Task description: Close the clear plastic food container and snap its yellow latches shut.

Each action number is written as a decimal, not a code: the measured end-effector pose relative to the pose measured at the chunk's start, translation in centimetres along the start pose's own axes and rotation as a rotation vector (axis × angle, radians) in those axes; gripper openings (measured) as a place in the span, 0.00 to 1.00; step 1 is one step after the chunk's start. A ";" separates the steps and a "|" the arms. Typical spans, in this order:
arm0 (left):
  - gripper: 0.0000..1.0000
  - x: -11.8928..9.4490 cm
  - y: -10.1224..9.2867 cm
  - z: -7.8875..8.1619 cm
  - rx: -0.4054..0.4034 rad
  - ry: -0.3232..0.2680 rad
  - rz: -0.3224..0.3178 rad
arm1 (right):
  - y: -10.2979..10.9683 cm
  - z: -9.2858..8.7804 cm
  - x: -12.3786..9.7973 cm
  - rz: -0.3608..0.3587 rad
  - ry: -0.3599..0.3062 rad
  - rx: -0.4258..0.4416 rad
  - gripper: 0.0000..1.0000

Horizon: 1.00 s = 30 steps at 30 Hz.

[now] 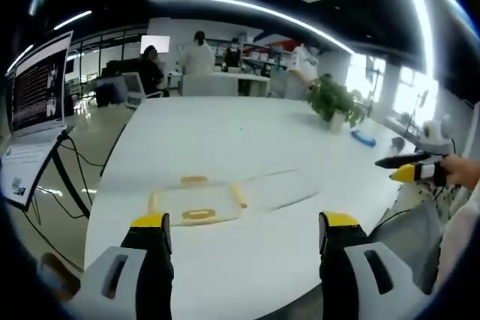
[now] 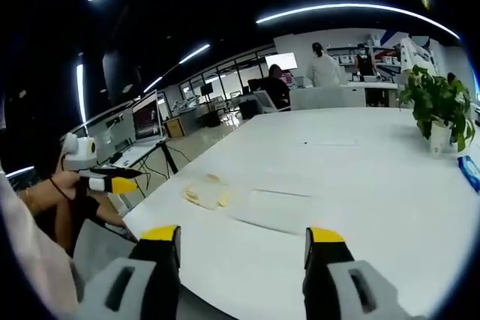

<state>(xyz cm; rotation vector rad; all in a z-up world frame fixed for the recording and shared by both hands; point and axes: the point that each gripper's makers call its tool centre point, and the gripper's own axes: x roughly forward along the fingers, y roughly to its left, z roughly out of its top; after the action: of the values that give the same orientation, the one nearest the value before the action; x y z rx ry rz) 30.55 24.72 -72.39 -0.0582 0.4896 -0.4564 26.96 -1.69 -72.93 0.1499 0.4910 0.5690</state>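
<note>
Around: potted plant [image 1: 335,103] far across the table [image 1: 247,252]; laptop [image 1: 37,103] beside the table edge.
Container [image 1: 196,204]: open, lid [image 1: 281,189] flat beside it.
Left tongs [image 1: 245,231]: released.
Right tongs [image 2: 244,246]: released.

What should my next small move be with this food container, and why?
Probably bring the left gripper forward and down toward the clear lid, to fold it over the container base. The container lies open and flat on the white table, its yellow latches unfastened, and both grippers hover open, short of it, holding nothing.
</note>
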 end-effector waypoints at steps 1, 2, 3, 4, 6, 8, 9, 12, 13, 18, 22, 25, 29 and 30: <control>0.80 0.0 0.0 0.0 0.000 0.000 0.000 | 0.0 0.0 0.0 -0.001 -0.001 0.000 0.66; 0.80 0.0 0.0 0.0 0.000 0.001 0.000 | 0.0 0.1 0.0 -0.001 -0.002 0.001 0.66; 0.80 0.1 0.0 0.0 -0.001 0.001 0.000 | 0.0 0.1 0.1 -0.001 -0.002 0.001 0.66; 0.80 0.1 0.0 0.0 -0.001 0.002 -0.001 | 0.0 0.1 0.1 -0.001 -0.003 0.002 0.66; 0.80 0.1 0.0 0.0 0.000 0.003 -0.003 | 0.0 0.1 0.1 -0.002 -0.003 0.002 0.66; 0.80 0.2 -0.1 0.0 -0.001 0.005 -0.006 | 0.0 0.0 0.1 -0.002 0.001 0.001 0.66; 0.80 0.2 -0.1 0.0 -0.001 0.006 -0.007 | 0.0 0.0 0.0 -0.002 0.004 -0.001 0.66; 0.80 0.2 -0.2 -0.1 -0.001 0.010 -0.008 | -0.1 -0.2 0.0 -0.002 0.013 -0.007 0.66; 0.80 0.2 -0.3 -0.1 -0.001 0.011 -0.010 | -0.1 -0.3 0.0 -0.002 0.014 -0.006 0.66; 0.80 0.3 -0.3 -0.2 0.001 0.017 -0.011 | -0.1 -0.3 0.1 -0.001 0.018 -0.007 0.66; 0.80 0.3 -0.3 -0.2 0.001 0.020 -0.012 | -0.1 -0.1 0.2 0.001 0.020 -0.011 0.66; 0.80 0.5 -0.3 -0.3 0.000 0.025 -0.014 | -0.2 -0.2 0.4 0.002 0.023 -0.011 0.66; 0.80 0.7 -0.4 -0.6 0.000 0.034 -0.021 | -0.1 -0.3 0.6 0.005 0.030 -0.012 0.66; 0.80 0.7 -0.4 -0.6 -0.002 0.036 -0.022 | -0.1 -0.3 0.6 0.005 0.032 -0.010 0.66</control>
<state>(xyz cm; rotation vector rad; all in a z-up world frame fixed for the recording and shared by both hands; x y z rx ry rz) 30.68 24.06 -73.18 -0.0572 0.5249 -0.4797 27.32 -1.42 -73.49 0.1322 0.5190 0.5794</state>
